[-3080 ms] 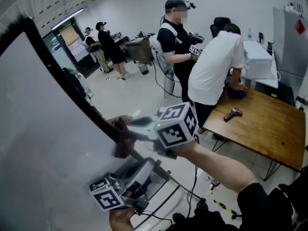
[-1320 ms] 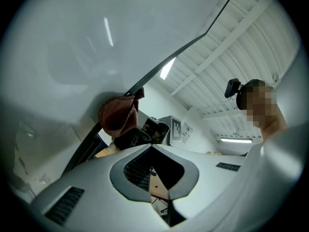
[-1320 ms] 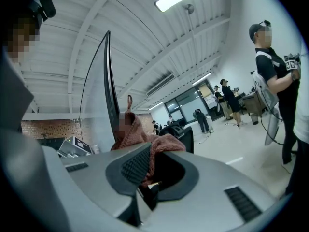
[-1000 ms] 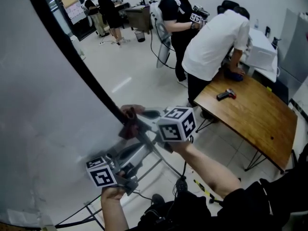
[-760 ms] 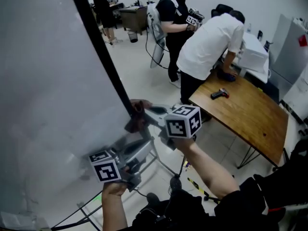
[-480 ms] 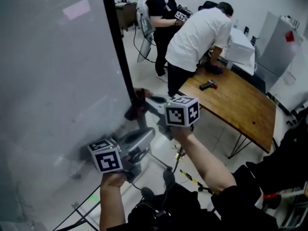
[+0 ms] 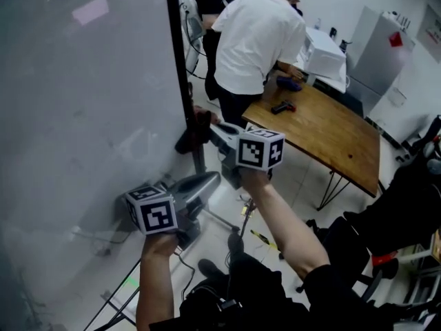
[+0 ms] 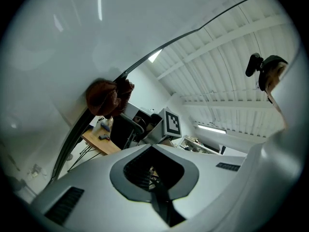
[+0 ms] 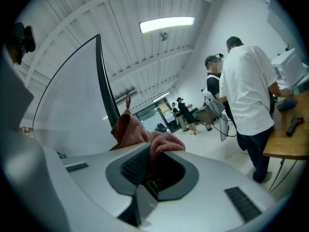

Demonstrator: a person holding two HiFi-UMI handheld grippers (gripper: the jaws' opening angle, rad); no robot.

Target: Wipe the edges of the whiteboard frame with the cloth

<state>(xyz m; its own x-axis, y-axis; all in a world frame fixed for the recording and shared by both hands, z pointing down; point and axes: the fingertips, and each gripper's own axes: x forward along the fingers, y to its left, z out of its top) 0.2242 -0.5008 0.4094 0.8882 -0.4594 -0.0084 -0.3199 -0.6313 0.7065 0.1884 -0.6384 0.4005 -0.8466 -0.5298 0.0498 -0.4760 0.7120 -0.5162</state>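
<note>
The whiteboard (image 7: 83,102) fills the left of the head view, and its black frame edge (image 7: 176,67) runs upright. A dark red cloth (image 7: 192,134) is pressed against that edge, and my right gripper (image 7: 209,128) is shut on it. In the right gripper view the cloth (image 9: 140,132) bulges out of the right gripper (image 9: 149,162), next to the frame edge (image 9: 105,83). My left gripper (image 7: 207,182) hangs lower, in front of the board, shut with nothing in it. The left gripper view shows the left gripper (image 8: 153,151), with the cloth (image 8: 108,96) on the frame edge (image 8: 145,58) above it.
A wooden table (image 7: 331,133) with a dark hand tool (image 7: 282,106) stands to the right. A person in a white shirt (image 7: 251,36) bends over it, close behind the frame edge. The board's stand legs (image 7: 227,221) and cables lie on the floor below.
My head view has swung, so the frame edge now stands upright. The right gripper has kept the cloth against the edge throughout. The left gripper has stayed below it, shut.
</note>
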